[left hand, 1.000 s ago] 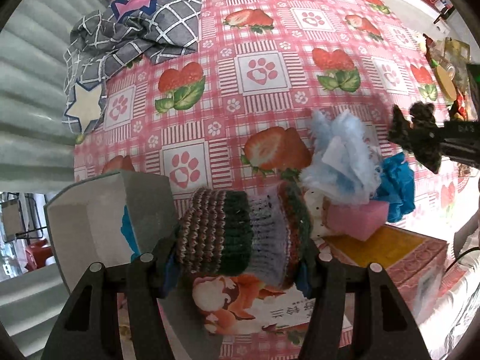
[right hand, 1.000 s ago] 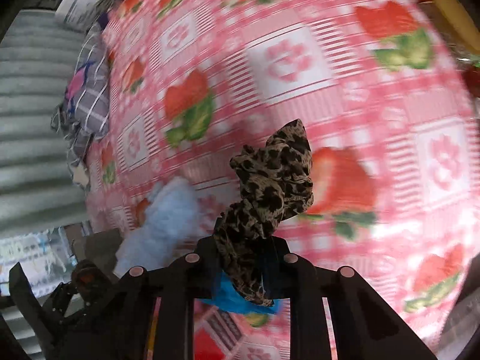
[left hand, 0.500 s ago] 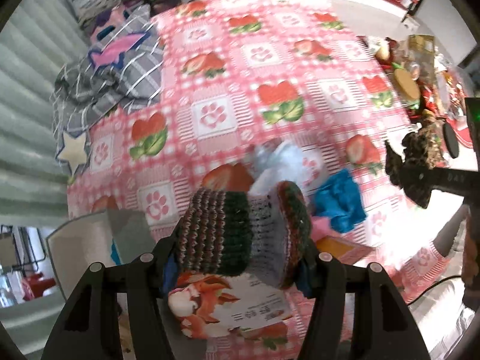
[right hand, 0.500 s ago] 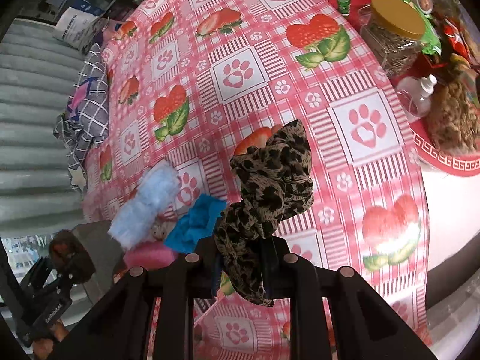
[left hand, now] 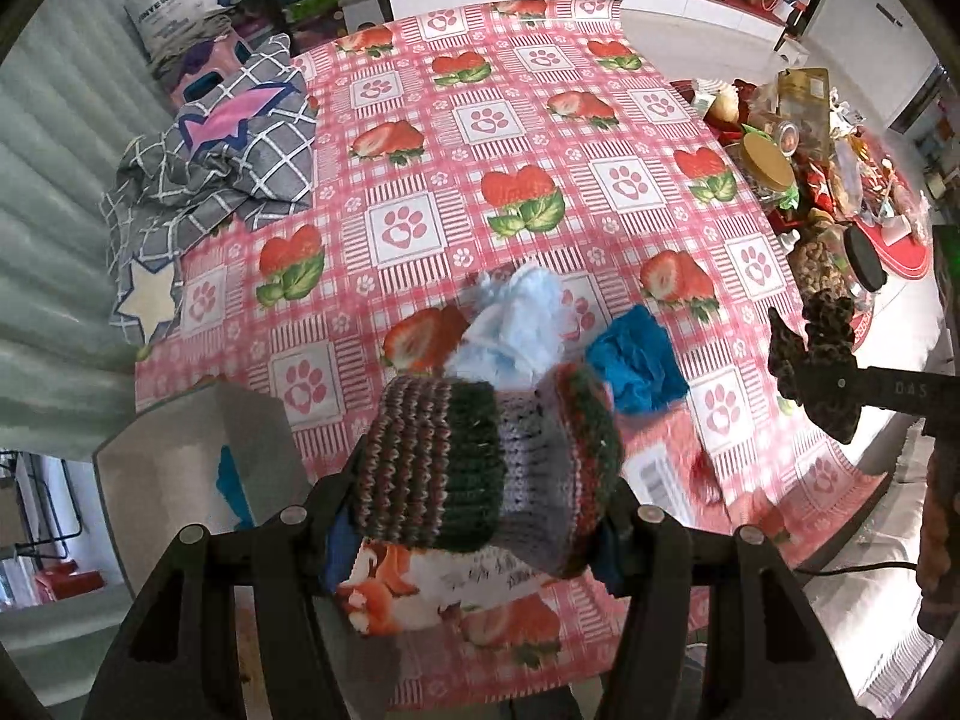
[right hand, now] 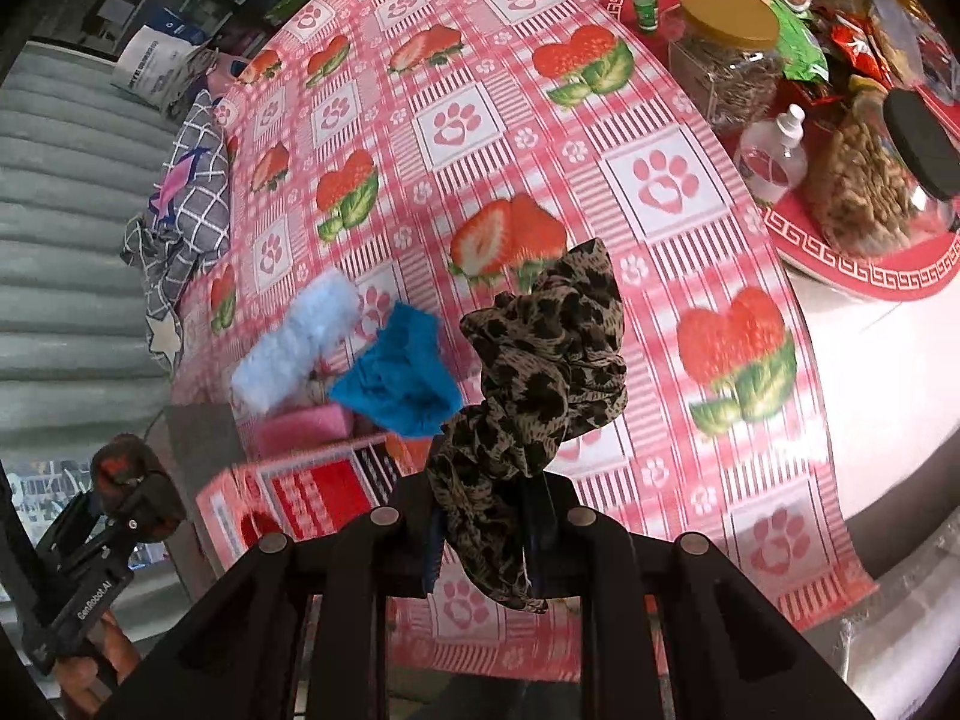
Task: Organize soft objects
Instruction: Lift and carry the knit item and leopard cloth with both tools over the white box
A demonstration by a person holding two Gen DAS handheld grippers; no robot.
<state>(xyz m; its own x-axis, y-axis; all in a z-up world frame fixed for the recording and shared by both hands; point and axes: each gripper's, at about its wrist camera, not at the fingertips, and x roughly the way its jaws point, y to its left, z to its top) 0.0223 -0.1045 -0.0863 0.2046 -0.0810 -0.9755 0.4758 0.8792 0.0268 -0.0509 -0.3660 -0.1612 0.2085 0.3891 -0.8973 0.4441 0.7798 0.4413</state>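
My left gripper (left hand: 480, 498) is shut on a striped knitted piece (left hand: 456, 456) in green, red and grey, held above the near edge of the table. In the right wrist view my right gripper (right hand: 486, 534) is shut on a bunched leopard-print cloth (right hand: 540, 372), which sticks up past the fingers. That cloth (left hand: 822, 360) also shows at the right of the left wrist view. On the strawberry tablecloth (left hand: 408, 228) below lie a fluffy light blue piece (left hand: 516, 324), a bright blue cloth (left hand: 636, 360) and a pink sponge (right hand: 306, 426).
An open grey-white box (left hand: 192, 474) stands at the lower left and a red-and-pink carton (right hand: 300, 498) by the soft things. A grey checked cloth (left hand: 228, 156) lies at the far left edge. Jars (right hand: 726, 54) and a red tray (right hand: 870, 276) crowd the right side.
Both grippers have lifted away from the table with their pieces still held, so more of the tablecloth shows. The light blue and blue pieces now look smaller and lower.
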